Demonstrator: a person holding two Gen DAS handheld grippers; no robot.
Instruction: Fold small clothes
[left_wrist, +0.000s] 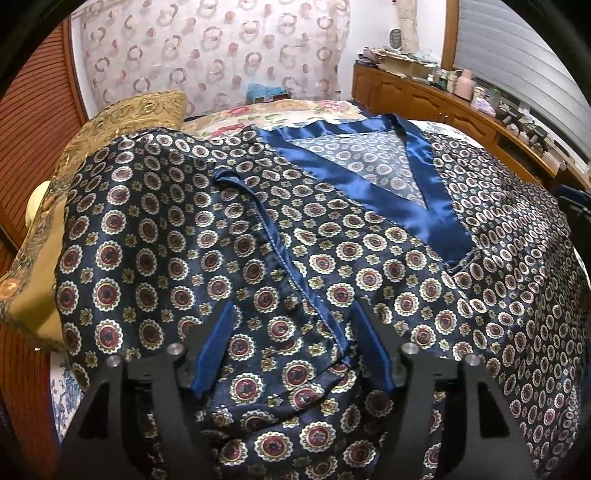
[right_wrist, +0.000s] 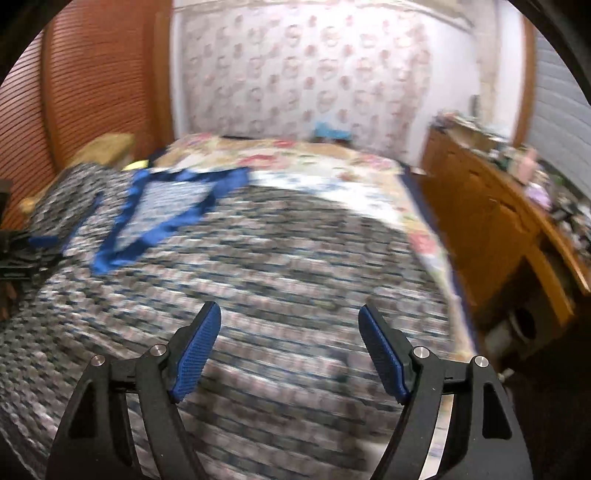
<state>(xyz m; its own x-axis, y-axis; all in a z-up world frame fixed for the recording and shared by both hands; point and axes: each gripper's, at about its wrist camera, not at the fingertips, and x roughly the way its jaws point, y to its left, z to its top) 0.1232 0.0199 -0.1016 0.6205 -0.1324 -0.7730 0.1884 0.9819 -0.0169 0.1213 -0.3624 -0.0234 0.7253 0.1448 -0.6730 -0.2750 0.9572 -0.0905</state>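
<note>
satin robe (left_wrist: 332, 236) may slide and undo its fold on the bed (right_wrist: 332, 166); left hand-held gripper (left_wrist: 291, 354) open around a fold, right hand-held gripper (right_wrist: 290, 354) open, empty.

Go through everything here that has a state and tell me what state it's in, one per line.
Patterned satin garment: spread on the bed, front up, blue collar open in a V.
Left gripper: open, fabric fold and blue trim between its pads, not pinched.
Right gripper: open, empty, above the garment.
</note>
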